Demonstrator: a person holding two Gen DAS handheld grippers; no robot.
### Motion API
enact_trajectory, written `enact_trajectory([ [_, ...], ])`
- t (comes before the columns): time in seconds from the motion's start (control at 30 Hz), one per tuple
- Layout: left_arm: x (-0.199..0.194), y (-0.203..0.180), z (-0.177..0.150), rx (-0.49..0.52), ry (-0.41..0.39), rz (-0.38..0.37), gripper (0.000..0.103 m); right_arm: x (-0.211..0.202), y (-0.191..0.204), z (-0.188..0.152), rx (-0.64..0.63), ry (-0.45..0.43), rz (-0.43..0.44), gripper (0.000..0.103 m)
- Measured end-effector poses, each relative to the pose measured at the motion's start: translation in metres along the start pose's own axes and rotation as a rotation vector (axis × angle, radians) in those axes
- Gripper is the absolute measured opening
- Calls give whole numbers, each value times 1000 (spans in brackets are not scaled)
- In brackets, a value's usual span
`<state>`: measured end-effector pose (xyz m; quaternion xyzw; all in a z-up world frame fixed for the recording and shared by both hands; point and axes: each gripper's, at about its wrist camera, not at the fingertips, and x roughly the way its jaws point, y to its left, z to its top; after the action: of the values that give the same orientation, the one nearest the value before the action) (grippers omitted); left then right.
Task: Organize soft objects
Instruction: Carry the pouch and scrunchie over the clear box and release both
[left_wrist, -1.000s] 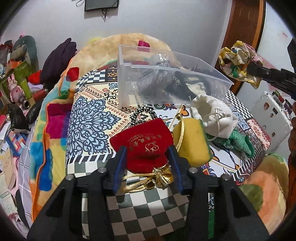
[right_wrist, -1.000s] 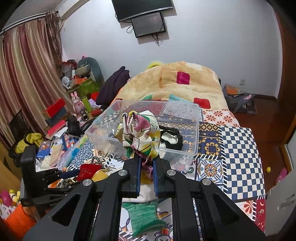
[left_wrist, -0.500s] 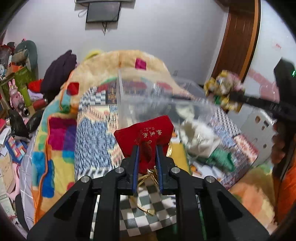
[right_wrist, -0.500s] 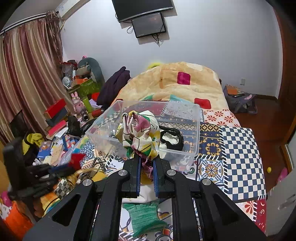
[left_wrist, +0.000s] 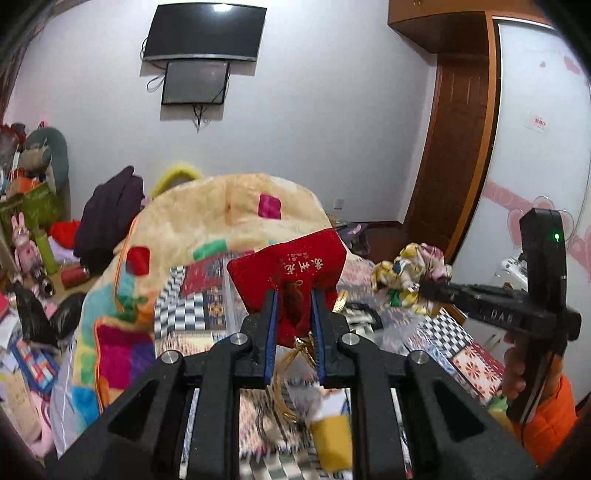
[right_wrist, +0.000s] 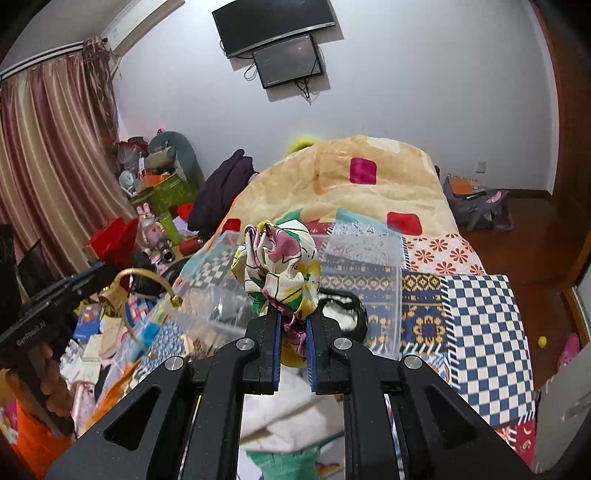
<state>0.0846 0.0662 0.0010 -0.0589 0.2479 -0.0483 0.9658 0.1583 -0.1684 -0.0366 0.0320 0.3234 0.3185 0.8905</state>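
My left gripper (left_wrist: 293, 295) is shut on a red velvet pouch (left_wrist: 291, 264) with gold lettering and holds it up in the air above the bed. A gold cord (left_wrist: 295, 350) hangs from the pouch. My right gripper (right_wrist: 291, 317) is shut on a bunched floral cloth (right_wrist: 280, 264), in front of a clear plastic box (right_wrist: 362, 258) on the bed. The left wrist view shows the floral cloth (left_wrist: 410, 271) at the right, in the right gripper's tips. In the right wrist view, the red pouch (right_wrist: 112, 242) is at the far left.
A black-and-white soft item (right_wrist: 343, 314) lies inside the box. A white pouch (right_wrist: 280, 417), a green knit piece (right_wrist: 284, 461) and a yellow sponge (left_wrist: 330, 439) lie on the patterned bed cover below the grippers. A folded quilt (right_wrist: 369, 177) is behind the box. Clutter (right_wrist: 159, 192) fills the floor at left.
My left gripper closed on the red pouch and lifted it off the bed cover. The right gripper kept its hold on the floral cloth and hardly moved.
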Motion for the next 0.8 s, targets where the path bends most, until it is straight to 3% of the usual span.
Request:
enact_trajectory([
  [0.2, 43, 4, 12, 14, 36, 42, 17, 29, -1, 9, 18, 38, -8, 11],
  [0.43, 105, 22, 1, -50, 163, 38, 17, 72, -1, 0, 0, 145, -30, 11],
  [0.6, 130, 21, -11, -39, 232, 36, 18, 85, 2, -9, -36, 196, -55, 11],
  [0.7, 134, 18, -15, -39, 262, 26, 20, 88, 0, -12, -42, 220, -72, 18],
  [0.8, 129, 14, -16, -27, 261, 26, 27, 85, -1, -13, -53, 218, -96, 33],
])
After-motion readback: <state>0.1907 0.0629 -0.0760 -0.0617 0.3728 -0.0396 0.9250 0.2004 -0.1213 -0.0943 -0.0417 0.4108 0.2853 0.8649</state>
